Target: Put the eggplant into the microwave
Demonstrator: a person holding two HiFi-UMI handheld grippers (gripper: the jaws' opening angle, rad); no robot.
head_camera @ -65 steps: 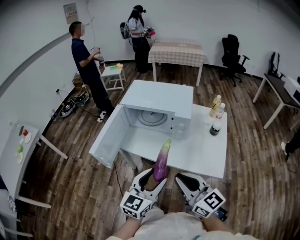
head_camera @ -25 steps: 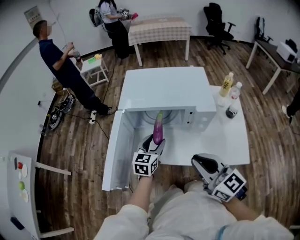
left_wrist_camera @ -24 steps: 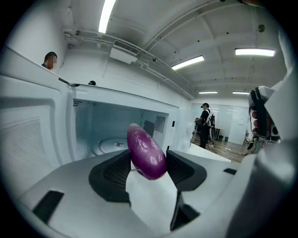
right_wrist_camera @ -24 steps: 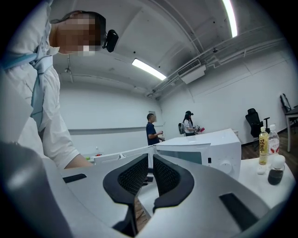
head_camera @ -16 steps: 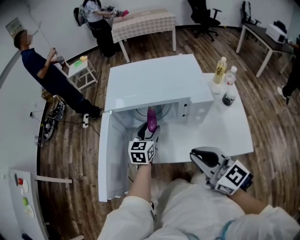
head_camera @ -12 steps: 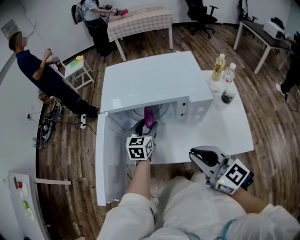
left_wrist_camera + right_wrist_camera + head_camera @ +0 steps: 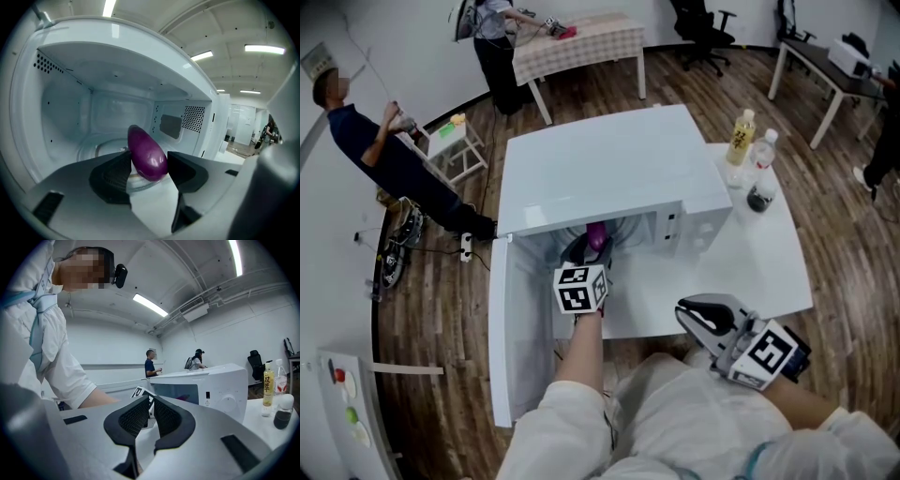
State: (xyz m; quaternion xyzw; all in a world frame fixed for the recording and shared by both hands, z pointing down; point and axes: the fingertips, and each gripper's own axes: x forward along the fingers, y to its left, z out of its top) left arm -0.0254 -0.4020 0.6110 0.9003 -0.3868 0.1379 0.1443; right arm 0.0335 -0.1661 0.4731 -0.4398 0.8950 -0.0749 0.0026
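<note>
My left gripper [image 7: 149, 161] reaches into the open microwave [image 7: 609, 169]. Its jaws stand fairly wide, clamped on the purple eggplant [image 7: 146, 152], which points toward the far wall above the glass turntable [image 7: 101, 150]. The door [image 7: 511, 328] hangs open at the left. My right gripper [image 7: 151, 416] hovers near me at the table's [image 7: 769, 272] near edge, its jaws drawn to a thin slit with nothing between them. On the far right stands a bottle [image 7: 267, 383] with a yellow label. There are dark characters down the label, though I can't really read them.
</note>
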